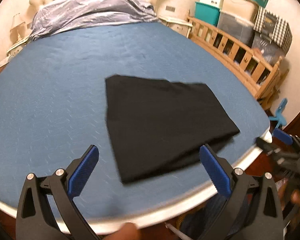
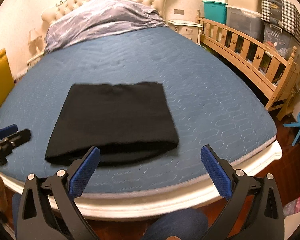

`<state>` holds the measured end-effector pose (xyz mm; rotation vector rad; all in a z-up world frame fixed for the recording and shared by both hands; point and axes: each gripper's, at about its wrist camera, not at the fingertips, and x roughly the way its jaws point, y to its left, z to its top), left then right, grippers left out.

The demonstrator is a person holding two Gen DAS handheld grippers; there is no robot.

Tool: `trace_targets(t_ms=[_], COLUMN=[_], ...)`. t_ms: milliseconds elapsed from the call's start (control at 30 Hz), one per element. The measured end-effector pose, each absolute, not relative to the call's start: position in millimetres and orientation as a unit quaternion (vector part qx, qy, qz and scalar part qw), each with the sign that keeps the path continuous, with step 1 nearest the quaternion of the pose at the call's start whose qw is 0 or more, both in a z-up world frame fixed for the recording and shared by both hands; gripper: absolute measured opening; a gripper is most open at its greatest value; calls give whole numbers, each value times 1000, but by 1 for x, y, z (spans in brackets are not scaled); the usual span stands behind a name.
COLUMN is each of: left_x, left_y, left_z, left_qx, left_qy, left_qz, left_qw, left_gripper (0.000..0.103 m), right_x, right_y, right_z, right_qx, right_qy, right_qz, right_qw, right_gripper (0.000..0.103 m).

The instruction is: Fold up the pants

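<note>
The black pants [image 1: 162, 126] are being left as a folded rectangle on the blue bed [image 1: 60, 80], near its foot edge. Both the left tool [image 1: 149, 168] and right tool [image 2: 150, 169] are being held spread wide, gripping nothing. The thick fold is probably facing the tools, just ahead of both.

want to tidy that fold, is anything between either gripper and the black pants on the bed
Nothing visible. The pants lie folded on the blue mattress, with only bare mattress between them and the open left gripper and open right gripper.
</note>
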<state>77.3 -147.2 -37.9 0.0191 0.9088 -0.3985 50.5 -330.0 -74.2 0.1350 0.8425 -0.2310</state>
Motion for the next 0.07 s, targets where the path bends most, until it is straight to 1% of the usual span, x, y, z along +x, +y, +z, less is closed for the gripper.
trace_targets(t_ms=[67], left_x=[109], left_y=[-102], left_z=[-52], left_qx=[1], left_qy=[455], left_qz=[-176], left_qw=[873], left_gripper=[101], right_x=[59], right_y=[-354], right_z=[-72], right_qx=[56], right_qy=[402], right_qz=[-120], right_qw=[906], right_gripper=[98])
